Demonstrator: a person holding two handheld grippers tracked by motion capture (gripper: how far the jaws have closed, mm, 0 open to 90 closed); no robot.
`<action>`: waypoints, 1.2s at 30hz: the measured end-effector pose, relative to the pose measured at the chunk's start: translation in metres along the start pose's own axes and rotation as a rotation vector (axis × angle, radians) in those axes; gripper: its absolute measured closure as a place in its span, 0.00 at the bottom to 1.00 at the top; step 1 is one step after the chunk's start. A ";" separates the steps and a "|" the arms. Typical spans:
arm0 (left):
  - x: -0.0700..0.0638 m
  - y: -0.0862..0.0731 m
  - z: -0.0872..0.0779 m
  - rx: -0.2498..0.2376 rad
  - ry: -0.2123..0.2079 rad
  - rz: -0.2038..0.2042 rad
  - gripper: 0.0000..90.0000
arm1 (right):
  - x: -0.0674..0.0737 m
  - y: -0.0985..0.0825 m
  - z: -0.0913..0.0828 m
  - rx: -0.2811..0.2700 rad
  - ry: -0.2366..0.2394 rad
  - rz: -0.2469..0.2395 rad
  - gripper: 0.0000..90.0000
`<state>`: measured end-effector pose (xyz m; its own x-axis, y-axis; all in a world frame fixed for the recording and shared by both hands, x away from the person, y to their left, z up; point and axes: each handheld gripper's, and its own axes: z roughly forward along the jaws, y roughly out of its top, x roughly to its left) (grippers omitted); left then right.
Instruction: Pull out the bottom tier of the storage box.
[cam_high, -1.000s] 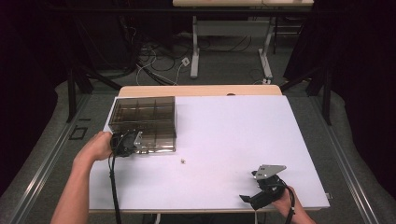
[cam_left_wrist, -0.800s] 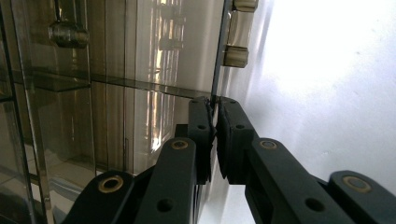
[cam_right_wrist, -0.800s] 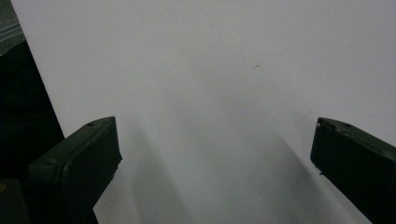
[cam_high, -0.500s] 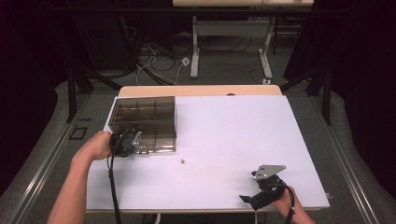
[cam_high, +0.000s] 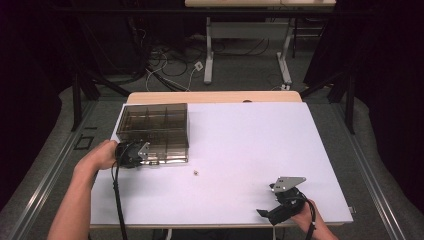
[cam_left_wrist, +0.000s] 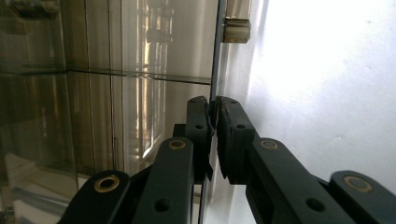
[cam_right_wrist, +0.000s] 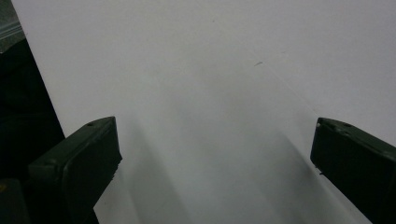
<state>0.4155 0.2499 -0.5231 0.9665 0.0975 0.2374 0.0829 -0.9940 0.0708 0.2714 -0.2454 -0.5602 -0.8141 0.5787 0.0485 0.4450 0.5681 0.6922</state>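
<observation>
A smoky clear compartment box (cam_high: 155, 131) sits at the table's far left. My left gripper (cam_high: 145, 153) is at the box's near edge. In the left gripper view its jaws (cam_left_wrist: 213, 109) pinch a thin clear edge of the box (cam_left_wrist: 140, 56); they have just been closing on it. A small clasp (cam_left_wrist: 236, 28) shows farther along that edge. My right gripper (cam_high: 263, 213) rests low at the near right of the table. Its jaws (cam_right_wrist: 212, 149) stand wide open over bare white tabletop.
A tiny pale object (cam_high: 196, 172) lies on the white table (cam_high: 260, 145) just right of the box. Beyond the table's far edge are desk legs and loose cables (cam_high: 170, 75) on the floor.
</observation>
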 end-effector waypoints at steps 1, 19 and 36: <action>0.000 0.000 0.000 -0.012 -0.012 -0.007 0.93 | 0.000 0.000 0.000 0.001 0.000 -0.001 0.01; -0.007 0.000 -0.004 -0.010 -0.042 0.019 0.94 | 0.000 0.000 0.001 0.013 0.006 -0.001 0.01; -0.027 -0.011 -0.024 -0.256 0.015 -0.237 0.41 | 0.000 0.001 0.002 0.008 0.006 -0.010 0.01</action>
<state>0.3825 0.2598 -0.5075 0.9238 0.3266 0.1999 0.2389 -0.8996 0.3655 0.2722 -0.2441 -0.5609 -0.8210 0.5690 0.0461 0.4397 0.5789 0.6866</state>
